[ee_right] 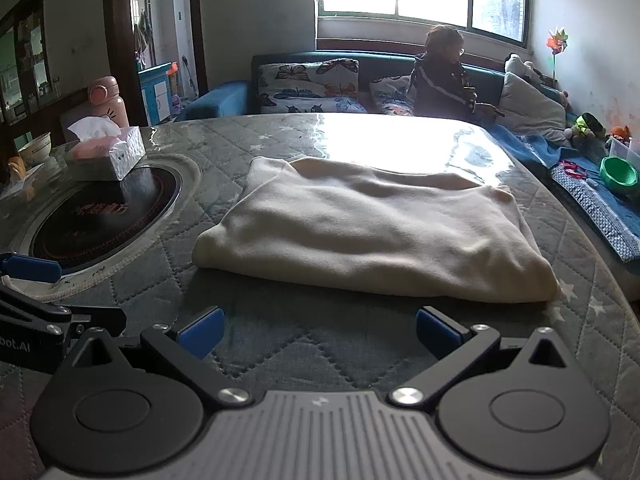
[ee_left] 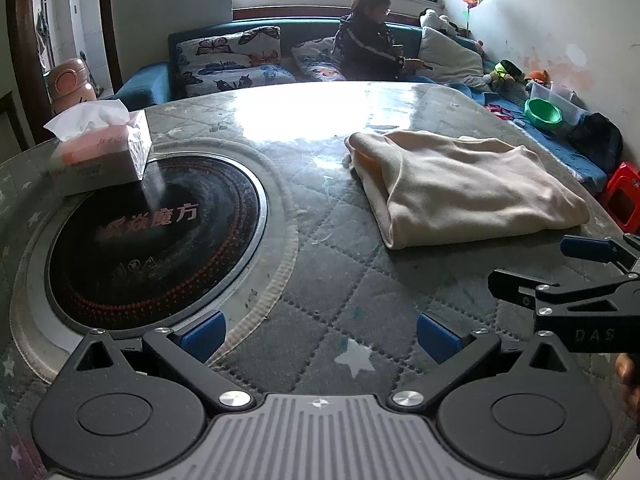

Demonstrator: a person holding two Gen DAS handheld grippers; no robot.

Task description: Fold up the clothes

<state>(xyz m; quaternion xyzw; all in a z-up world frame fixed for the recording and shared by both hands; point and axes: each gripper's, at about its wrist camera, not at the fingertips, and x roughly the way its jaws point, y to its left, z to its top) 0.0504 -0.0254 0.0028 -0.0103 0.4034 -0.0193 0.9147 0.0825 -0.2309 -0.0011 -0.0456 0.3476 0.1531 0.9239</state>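
both grippers hang wide open and hold nothing: our left gripper [ee_left: 320, 338] over bare quilted table [ee_left: 328, 288], our right gripper [ee_right: 320, 332] just short of the garment [ee_right: 372, 232]. beyond them the cream garment lies on the table as a neat layered rectangle, apart from both sets of fingers. we judge the folding done or near done; any next move calls for a last smoothing, or a grip on its near edge. farther left sits a tissue box [ee_left: 104, 148].
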